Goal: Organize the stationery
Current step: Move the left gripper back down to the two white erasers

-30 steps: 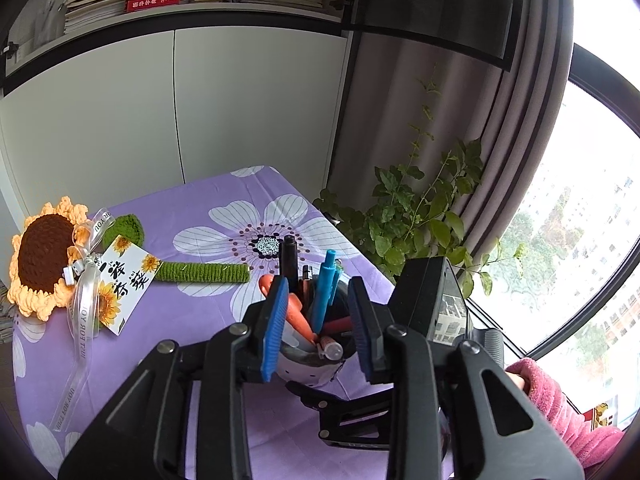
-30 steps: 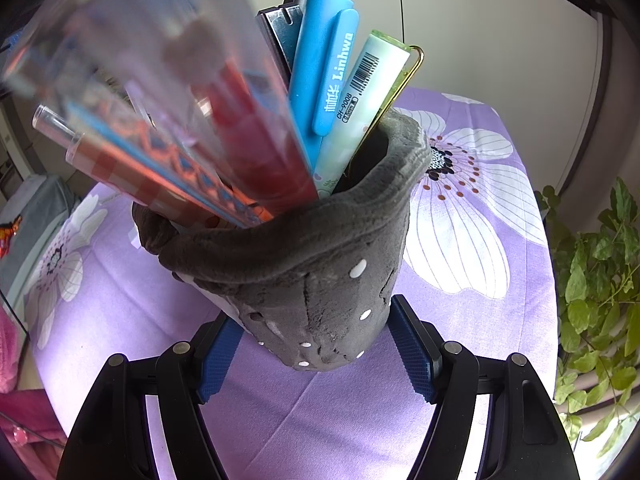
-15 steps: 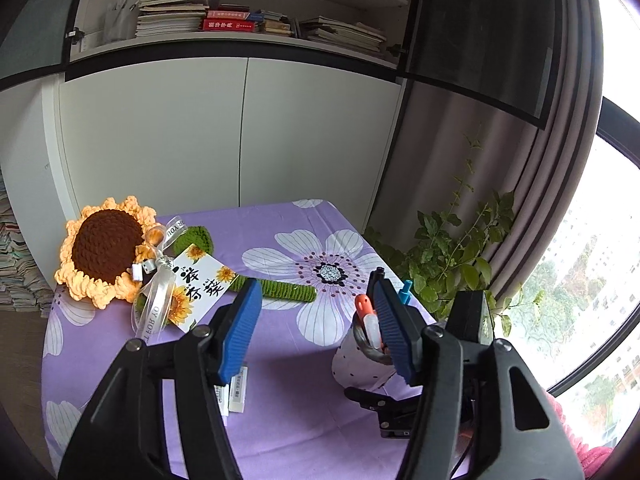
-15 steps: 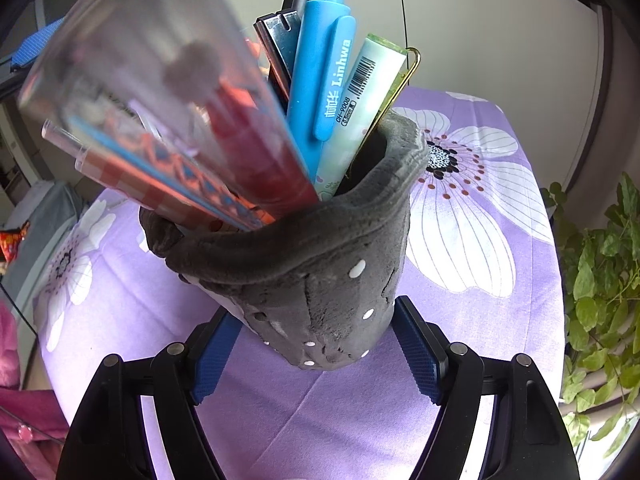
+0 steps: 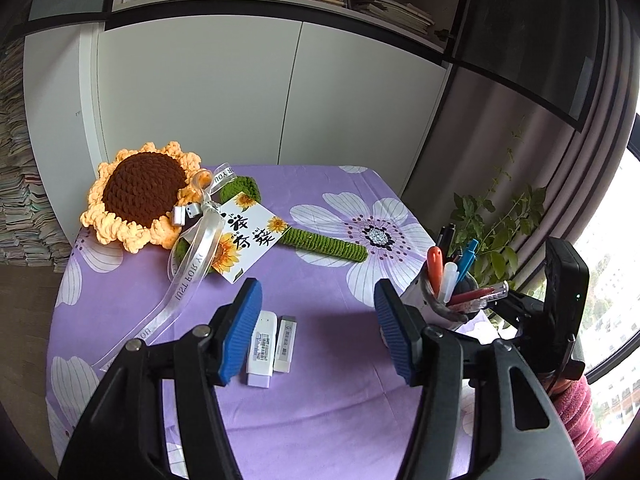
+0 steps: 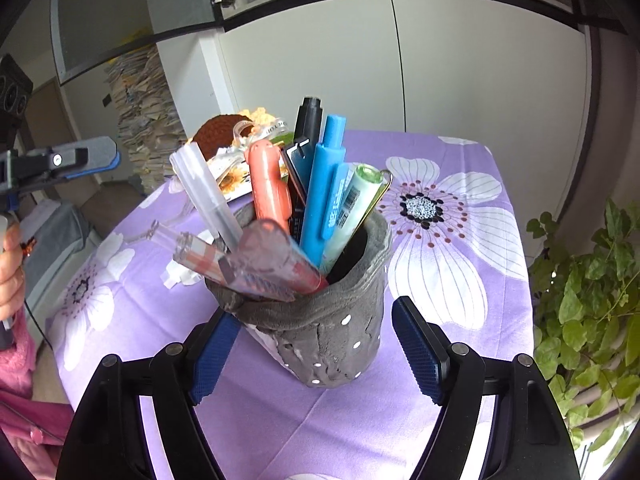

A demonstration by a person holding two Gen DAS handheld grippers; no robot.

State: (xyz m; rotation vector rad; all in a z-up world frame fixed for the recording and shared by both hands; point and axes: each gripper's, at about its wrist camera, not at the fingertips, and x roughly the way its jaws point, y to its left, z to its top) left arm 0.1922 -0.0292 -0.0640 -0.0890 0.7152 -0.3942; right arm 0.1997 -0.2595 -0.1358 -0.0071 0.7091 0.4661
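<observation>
A table covered in a purple cloth [image 5: 320, 280] printed with big white flowers fills the near ground of both views. In the left wrist view, the left gripper [image 5: 320, 332] stands with its jaws wide apart and nothing between the pads; they have just been opening. Just past its left pad lie two small white items side by side, a white correction tape [image 5: 262, 348] and a white eraser [image 5: 285, 343], flat on the cloth. Further back rests a crocheted sunflower [image 5: 140, 196] with a green stem, a ribbon and a printed card. Behind the table stand white cabinet doors [image 5: 240, 92] under a shelf of books, with a grey curtain and a leafy plant [image 5: 500, 232] by the window to the right.

The right wrist view alone shows the grey plush pen holder [image 6: 320, 336] up close, upright on the cloth and crammed with pens, a blue one and an orange one among them. The right gripper [image 6: 316, 352] flanks its base: the jaws have just been opening, and the right pad plainly stands clear of the fabric. That view also catches stacked papers in the far corner and a hand [image 6: 10, 272] in a pink sleeve at the left edge.
</observation>
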